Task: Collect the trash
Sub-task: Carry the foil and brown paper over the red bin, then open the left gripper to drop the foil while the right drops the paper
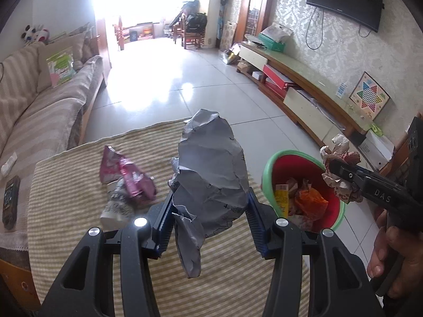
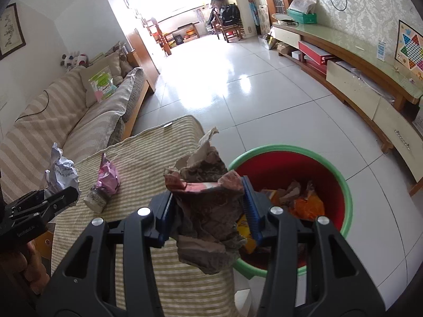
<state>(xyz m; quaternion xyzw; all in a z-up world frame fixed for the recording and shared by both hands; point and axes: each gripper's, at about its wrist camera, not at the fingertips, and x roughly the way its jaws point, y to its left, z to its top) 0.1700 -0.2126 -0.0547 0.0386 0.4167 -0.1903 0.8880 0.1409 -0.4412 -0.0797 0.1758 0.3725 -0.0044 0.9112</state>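
Note:
My left gripper (image 1: 208, 208) is shut on a crumpled grey-white paper (image 1: 211, 169), held above the striped table cloth (image 1: 79, 211). My right gripper (image 2: 208, 208) is shut on a crumpled brown paper wrapper (image 2: 206, 211), held at the table edge beside the red bin with a green rim (image 2: 343, 185). The bin (image 1: 267, 169) holds orange and yellow wrappers. A pink snack bag (image 1: 127, 174) lies on a small paper cup (image 1: 116, 208) on the cloth. In the left wrist view the right gripper (image 1: 341, 179) holds its wrapper over the bin's rim.
A striped sofa (image 1: 31, 105) runs along the left. A long low TV cabinet (image 1: 304, 84) stands along the right wall. Glossy tiled floor (image 1: 171, 79) stretches ahead. A dark remote (image 1: 10, 200) lies at the table's left edge.

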